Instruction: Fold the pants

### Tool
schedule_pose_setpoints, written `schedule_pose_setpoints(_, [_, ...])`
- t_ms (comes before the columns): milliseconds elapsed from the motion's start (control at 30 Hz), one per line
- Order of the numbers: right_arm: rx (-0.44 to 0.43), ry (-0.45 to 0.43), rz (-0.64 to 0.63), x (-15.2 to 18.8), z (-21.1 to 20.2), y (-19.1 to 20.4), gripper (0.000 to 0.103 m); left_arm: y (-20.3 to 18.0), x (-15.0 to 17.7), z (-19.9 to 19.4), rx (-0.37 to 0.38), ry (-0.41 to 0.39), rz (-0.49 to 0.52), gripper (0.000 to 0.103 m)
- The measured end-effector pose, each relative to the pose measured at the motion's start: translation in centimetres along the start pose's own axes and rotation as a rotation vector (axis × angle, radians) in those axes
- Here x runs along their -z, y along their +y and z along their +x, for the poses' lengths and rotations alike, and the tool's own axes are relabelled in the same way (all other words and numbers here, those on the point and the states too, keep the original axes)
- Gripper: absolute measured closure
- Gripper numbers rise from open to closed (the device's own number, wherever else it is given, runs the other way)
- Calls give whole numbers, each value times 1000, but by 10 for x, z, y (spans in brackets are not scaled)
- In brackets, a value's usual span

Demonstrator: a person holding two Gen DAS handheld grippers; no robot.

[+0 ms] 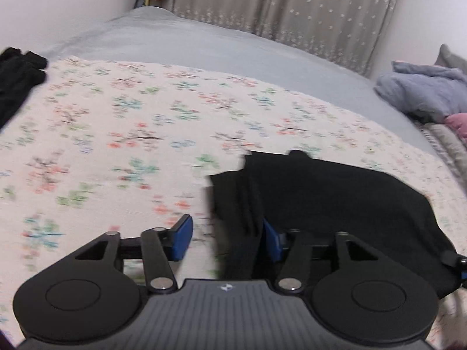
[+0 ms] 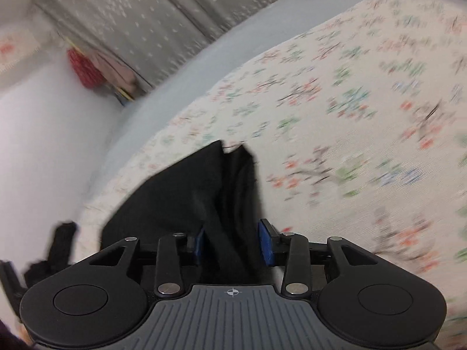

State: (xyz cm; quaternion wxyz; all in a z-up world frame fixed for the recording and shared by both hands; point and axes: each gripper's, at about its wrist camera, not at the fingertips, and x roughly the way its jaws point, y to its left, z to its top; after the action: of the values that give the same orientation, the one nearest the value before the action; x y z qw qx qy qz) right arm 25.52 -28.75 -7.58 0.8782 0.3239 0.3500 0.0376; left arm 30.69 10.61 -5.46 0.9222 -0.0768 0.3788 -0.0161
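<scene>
a: pants, black, lie bunched on the floral quilt, near my edge of the bed. where are your jaws?

b: my left gripper stands wide. cloth hangs against one blue pad, the other pad is clear of it, so nothing is pinched. my right gripper is partly apart with a fold between the pads. they don't look pressed on it.

a: why there?

b: my guess is both sit at one edge of the pants so a fold can settle flat.

a: surface, room?

b: soft quilt over a grey sheet, starred curtain behind, a heap of bluish clothes at the side, another dark garment well apart.
</scene>
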Motion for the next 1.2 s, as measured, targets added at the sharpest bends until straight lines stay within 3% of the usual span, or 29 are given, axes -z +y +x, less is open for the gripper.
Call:
schedule_pose_setpoints(100, [175,11,-159,2,-10,10,66,12,2,-15,-59,2,-24,30])
schedule_pose_setpoints(200, [392,-37,-230,4,-22,8,61,17,3,-37,-97,-11,-42,30])
schedule_pose_setpoints(233, [417,-53,-235,3,-30,7,59,17,5,-48,-112,-19,-33,30])
schedule_pose_setpoints(333, [297,-100,-203,7,-66,17,59,2,16,-94,-112,-71,5,30])
schedule_pose_setpoints(433, [182,-145,-333,25,-103,57,53,-18,25,-136,-90,-110,40,28])
schedule_pose_setpoints(533, [121,-182,-462,49,-143,100,44,-35,34,-181,-133,-176,66,14])
schedule_pose_setpoints(600, [90,-191,-474,58,-166,123,36,-44,40,-207,-161,-217,81,7])
schedule_pose_setpoints(800, [13,-161,-539,87,-221,168,28,-54,65,-266,-137,-246,96,4])
schedule_pose_setpoints(967, [-34,-198,-533,96,-236,179,0,-57,72,-254,-107,-209,104,4])
schedule_pose_setpoints(1100, [72,-159,-514,109,-190,160,0,-55,84,-214,-146,-144,127,4])
schedule_pose_setpoints(1200, [130,-135,-559,127,-166,145,0,-59,96,-200,-153,-146,178,4])
